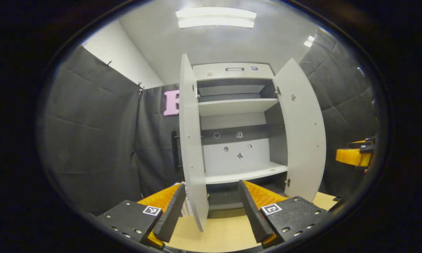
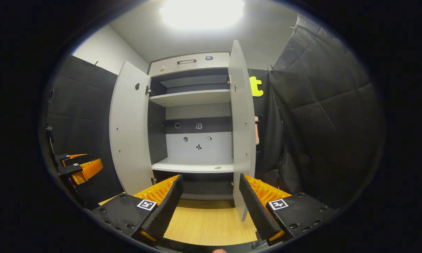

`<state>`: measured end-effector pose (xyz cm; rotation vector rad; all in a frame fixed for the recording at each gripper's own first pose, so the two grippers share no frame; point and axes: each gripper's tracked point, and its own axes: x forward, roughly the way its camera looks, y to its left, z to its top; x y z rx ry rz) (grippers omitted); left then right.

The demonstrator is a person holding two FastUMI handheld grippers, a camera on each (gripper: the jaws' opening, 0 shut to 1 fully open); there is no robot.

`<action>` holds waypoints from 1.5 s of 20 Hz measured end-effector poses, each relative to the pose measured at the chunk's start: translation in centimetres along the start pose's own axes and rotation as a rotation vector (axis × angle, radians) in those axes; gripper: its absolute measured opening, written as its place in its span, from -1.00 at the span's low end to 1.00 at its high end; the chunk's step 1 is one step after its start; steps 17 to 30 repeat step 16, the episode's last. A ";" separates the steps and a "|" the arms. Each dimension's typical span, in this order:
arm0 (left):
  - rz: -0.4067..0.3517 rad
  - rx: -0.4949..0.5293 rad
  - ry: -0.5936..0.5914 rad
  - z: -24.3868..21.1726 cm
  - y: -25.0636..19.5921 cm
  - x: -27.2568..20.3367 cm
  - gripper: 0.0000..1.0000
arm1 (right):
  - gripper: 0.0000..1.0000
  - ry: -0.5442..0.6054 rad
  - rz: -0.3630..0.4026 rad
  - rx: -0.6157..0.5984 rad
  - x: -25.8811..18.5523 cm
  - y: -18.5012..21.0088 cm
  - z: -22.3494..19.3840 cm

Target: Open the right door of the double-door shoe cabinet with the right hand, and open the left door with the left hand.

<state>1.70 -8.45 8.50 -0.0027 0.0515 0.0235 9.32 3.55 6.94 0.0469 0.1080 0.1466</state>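
Note:
The grey double-door shoe cabinet [image 1: 233, 72] stands ahead with both doors swung wide. In the left gripper view its left door [image 1: 190, 140] stands edge-on, its lower edge between the spread fingers of my left gripper [image 1: 211, 211], which is open and pressing on nothing. The right door [image 1: 300, 133] hangs open beyond. In the right gripper view the right door [image 2: 242, 133] stands edge-on, just inside one finger of my right gripper [image 2: 209, 207], also open and empty. The left door [image 2: 130, 133] is open on the far side. Both shelves are bare.
Black cloth walls close in on both sides. A light wooden floor [image 1: 225, 228] lies in front of the cabinet. A black handle [image 1: 175, 149] shows on the left door's outer face. The other gripper [image 1: 355, 154] is at the right edge, and the left gripper [image 2: 79, 168] shows at the left of the right gripper view.

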 end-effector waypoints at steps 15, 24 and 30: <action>0.013 0.001 -0.010 0.1 0.4 -0.2 0.76 | 0.99 0.000 -0.002 -0.008 0.1 0.3 0.0; 0.014 0.001 -0.010 0.2 0.4 -0.2 0.76 | 0.99 -0.001 -0.003 -0.008 0.2 0.4 -0.1; 0.014 0.001 -0.010 0.2 0.4 -0.2 0.76 | 0.99 -0.001 -0.003 -0.008 0.2 0.4 -0.1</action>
